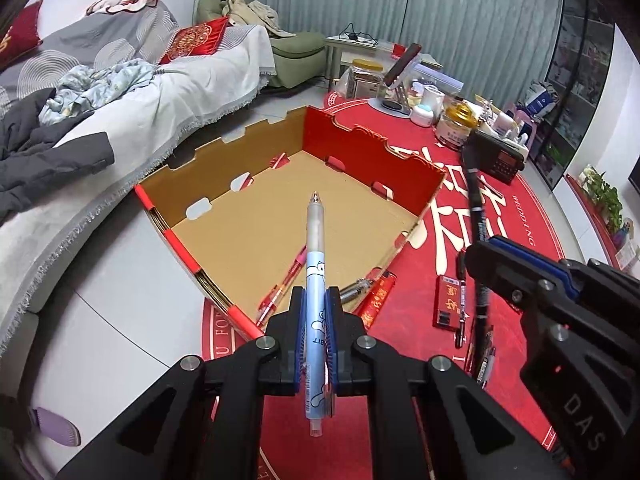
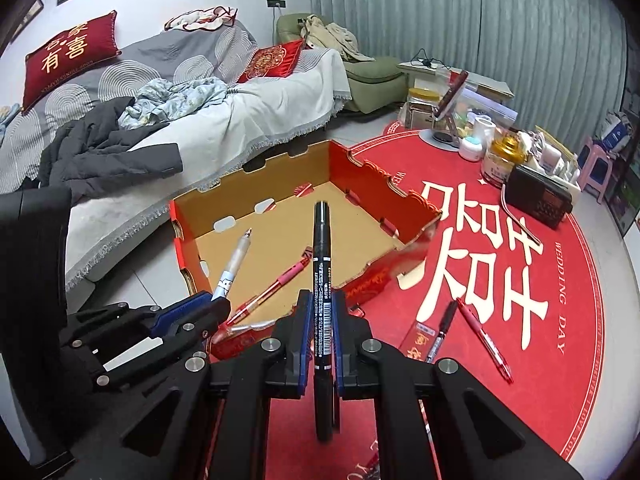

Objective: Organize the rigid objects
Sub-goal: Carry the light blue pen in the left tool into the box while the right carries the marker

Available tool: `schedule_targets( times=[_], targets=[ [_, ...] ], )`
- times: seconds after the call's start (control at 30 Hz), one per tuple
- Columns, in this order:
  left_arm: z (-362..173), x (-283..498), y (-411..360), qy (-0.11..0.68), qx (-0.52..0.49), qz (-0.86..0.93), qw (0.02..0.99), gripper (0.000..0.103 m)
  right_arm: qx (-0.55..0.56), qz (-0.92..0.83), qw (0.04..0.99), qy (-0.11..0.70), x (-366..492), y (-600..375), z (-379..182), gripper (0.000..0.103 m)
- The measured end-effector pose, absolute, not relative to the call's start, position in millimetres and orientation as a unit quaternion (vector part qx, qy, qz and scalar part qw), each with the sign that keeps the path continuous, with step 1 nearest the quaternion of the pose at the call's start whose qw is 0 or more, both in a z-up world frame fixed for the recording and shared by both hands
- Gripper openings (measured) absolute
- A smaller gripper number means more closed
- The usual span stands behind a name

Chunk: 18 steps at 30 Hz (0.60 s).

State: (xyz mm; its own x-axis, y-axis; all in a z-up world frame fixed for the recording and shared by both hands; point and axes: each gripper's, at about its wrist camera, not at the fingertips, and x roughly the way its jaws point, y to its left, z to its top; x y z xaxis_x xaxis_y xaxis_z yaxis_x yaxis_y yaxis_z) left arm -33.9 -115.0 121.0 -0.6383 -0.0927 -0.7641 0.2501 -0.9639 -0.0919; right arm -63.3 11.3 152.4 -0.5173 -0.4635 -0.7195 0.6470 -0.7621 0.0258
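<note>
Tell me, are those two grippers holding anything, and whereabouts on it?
Yes. The left gripper clamps a light blue pen around its lower barrel. The right gripper clamps a black marker around its middle, on the printed label.

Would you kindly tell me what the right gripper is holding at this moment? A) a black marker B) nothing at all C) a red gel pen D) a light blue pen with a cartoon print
A: in the right wrist view, the right gripper is clamped on a black marker pointing toward the cardboard box; the light blue pen sits in the left gripper.
</note>
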Motion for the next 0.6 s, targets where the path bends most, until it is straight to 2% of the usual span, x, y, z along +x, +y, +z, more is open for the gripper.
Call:
schedule_targets(
  times=[0.6],
  targets=[
    [119,-63,-135,0.103,0.420,-0.896,0.099,0.010,0.376,-0.861,0.321,0.116,-95,-8,156,0.010]
  ],
)
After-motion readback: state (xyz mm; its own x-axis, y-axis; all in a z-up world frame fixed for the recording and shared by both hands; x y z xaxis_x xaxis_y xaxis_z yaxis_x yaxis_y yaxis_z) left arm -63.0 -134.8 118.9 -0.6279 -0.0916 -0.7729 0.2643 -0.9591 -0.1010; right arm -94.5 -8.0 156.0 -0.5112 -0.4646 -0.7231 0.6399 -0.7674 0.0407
